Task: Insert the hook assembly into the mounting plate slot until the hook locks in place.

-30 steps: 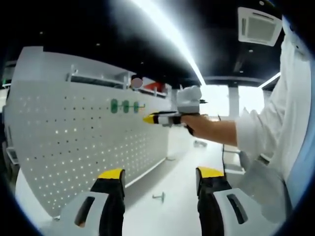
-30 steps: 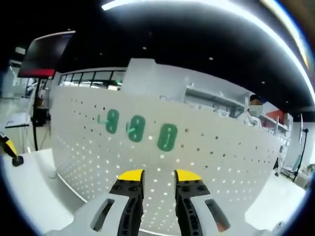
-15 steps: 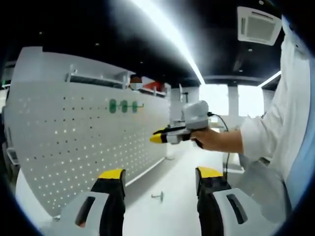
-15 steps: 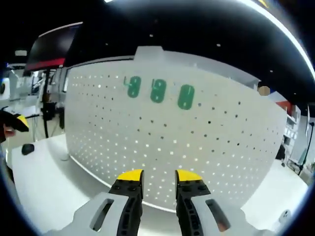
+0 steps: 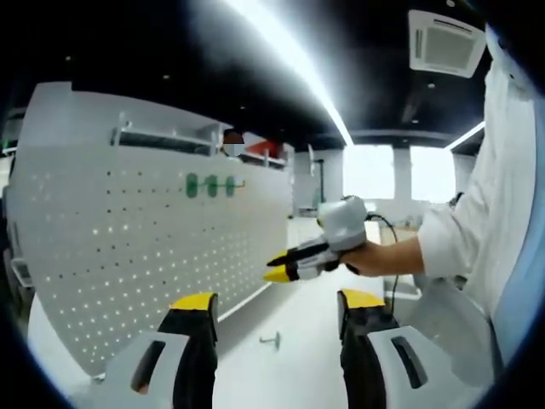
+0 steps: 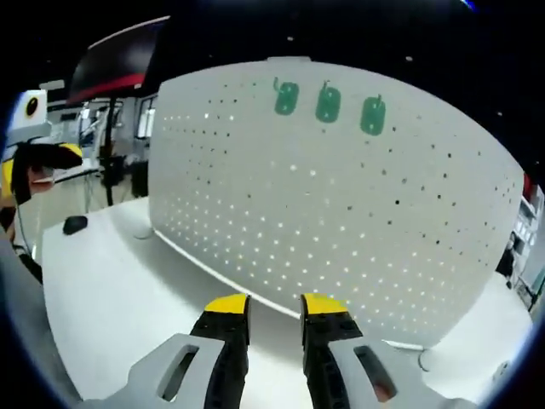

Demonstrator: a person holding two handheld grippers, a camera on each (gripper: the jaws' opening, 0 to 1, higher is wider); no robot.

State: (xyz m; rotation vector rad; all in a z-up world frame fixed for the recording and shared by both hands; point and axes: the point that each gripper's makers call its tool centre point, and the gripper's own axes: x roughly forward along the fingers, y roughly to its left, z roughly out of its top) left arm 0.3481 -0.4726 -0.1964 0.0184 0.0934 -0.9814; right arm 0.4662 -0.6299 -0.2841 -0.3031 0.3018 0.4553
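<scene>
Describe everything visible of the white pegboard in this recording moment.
The pegboard is a large white panel, apparently metal, pierced by regular rows of small holes. It stands upright on the white table, its lower edge meeting the surface. Three green hook plates hang in a row near its top. Neither gripper touches it.

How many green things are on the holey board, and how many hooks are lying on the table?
Green plates on the board: 3
Loose hooks on the table: 1
Total: 4
</scene>
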